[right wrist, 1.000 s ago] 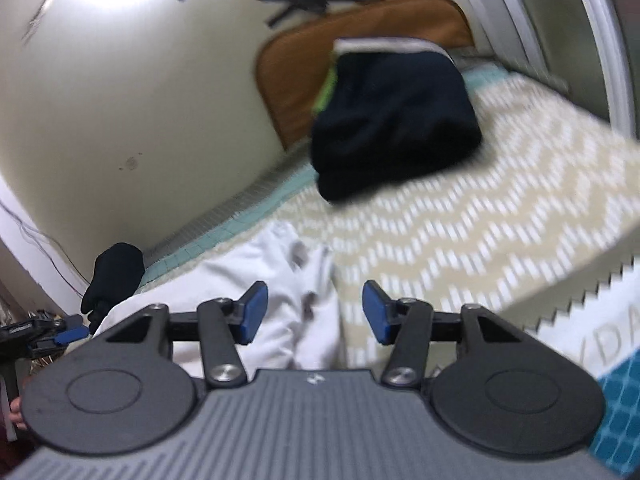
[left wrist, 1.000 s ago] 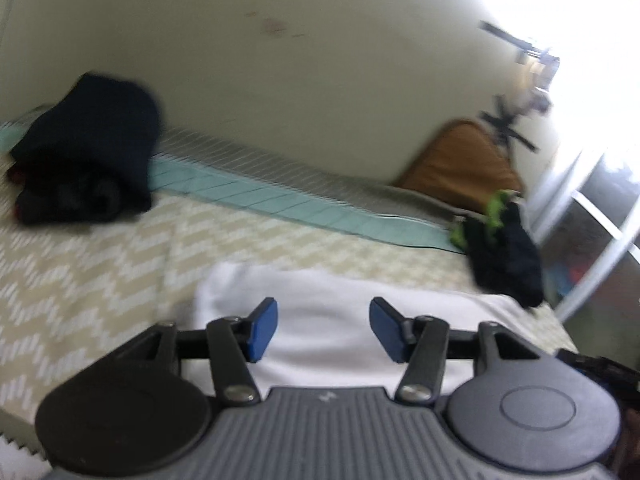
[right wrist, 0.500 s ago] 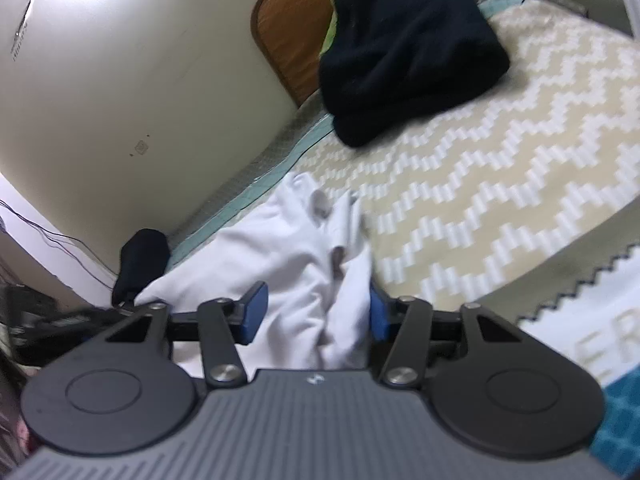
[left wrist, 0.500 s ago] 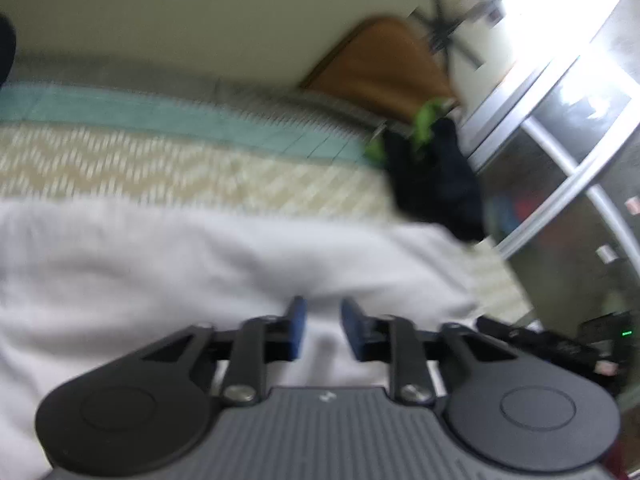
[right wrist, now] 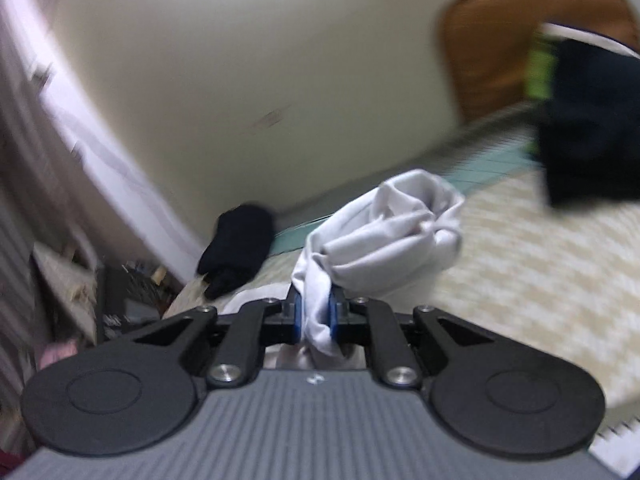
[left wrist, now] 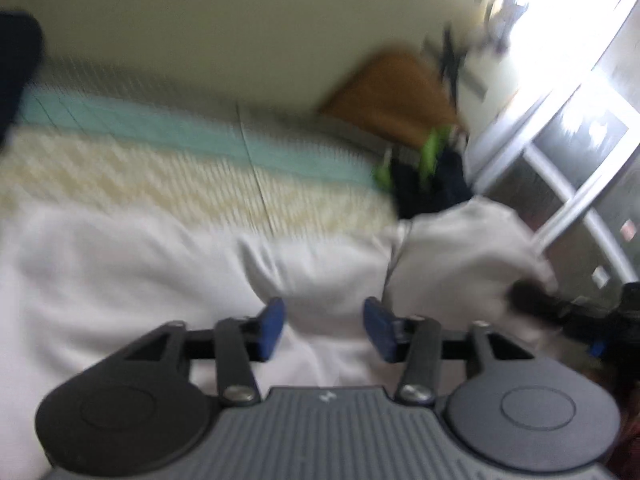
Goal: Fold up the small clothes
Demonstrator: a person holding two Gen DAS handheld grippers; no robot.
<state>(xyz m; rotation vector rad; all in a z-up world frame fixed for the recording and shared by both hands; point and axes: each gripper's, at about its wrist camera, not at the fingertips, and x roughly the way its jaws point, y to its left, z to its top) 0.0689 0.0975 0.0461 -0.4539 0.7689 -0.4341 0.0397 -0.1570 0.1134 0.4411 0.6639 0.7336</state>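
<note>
A white garment (left wrist: 120, 264) lies spread on the chevron bedspread (left wrist: 120, 168). My left gripper (left wrist: 324, 320) hovers low over its near edge. Its jaws are opening, with cloth under the gap and the blue pads clear of it. At the right of the left wrist view, one end of the garment stands lifted in a bunch. In the right wrist view that bunch of white garment (right wrist: 392, 232) rises out of my right gripper (right wrist: 314, 312). Its jaws are closing, and the blue pads press on the cloth from both sides.
A pile of dark clothes with a green trim (right wrist: 592, 120) sits by the brown headboard (left wrist: 392, 88). A black garment (right wrist: 240, 236) lies at the bed's other end near the wall. Clutter (right wrist: 80, 280) stands beside the bed at the left.
My right gripper closed on the garment's bunched end and lifted it off the bed. My left gripper pinched shut over the cloth half a second ago and has since opened.
</note>
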